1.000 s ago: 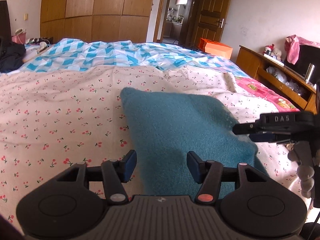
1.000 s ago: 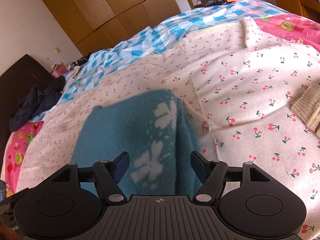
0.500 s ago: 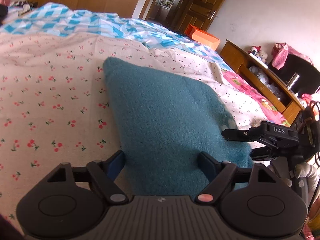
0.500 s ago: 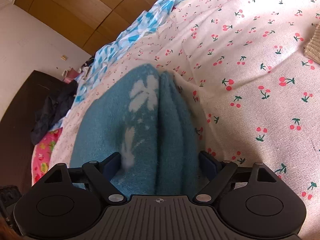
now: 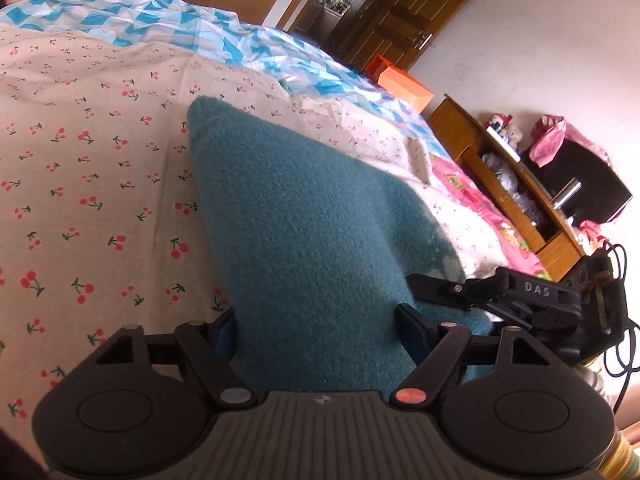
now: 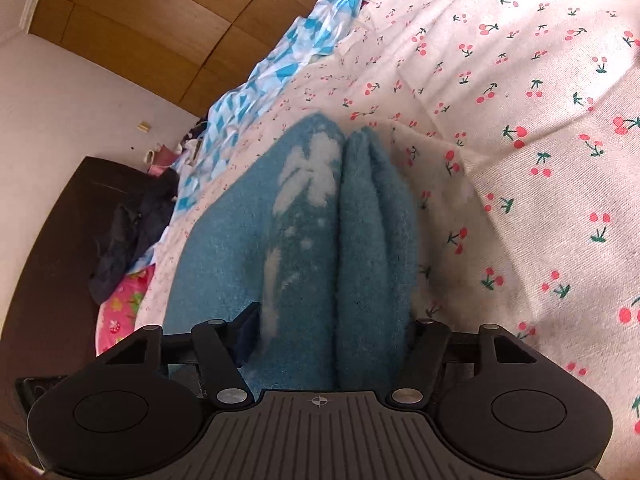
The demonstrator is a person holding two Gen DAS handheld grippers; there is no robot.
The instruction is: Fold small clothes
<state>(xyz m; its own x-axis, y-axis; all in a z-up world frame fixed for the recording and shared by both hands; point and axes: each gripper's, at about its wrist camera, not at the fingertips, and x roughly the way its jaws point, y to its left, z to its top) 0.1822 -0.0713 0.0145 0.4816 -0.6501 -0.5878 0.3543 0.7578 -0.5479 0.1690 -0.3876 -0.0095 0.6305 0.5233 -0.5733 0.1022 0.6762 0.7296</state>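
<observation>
While both grippers close in, the teal cloth [image 5: 312,248] lies folded on the bed [image 5: 80,184], its near end between both pairs of fingers.

Left gripper [image 5: 320,330]: fingers [image 5: 412,328] fairly wide and closing, cloth filling the gap. Cannot tell if the pads press yet. Left edge of the cloth runs straight from the left finger to a far corner; bare cherry-print sheet all along that side, plenty of room.

Right gripper [image 6: 332,334]: fingers [image 6: 248,332] closing too, cloth bunched between them, white-patterned layer on the left and stacked folded edges on the right. The right pad is hidden behind the folds, so contact is unclear. Open sheet to the right of those folds.

From the left wrist view, the right gripper [image 5: 436,294] sits at the cloth's right near edge, just beside the left one. A blue-white quilt [image 5: 224,40] lies well beyond the far corner; a wooden shelf [image 5: 516,188] stands past the bed's right side.
</observation>
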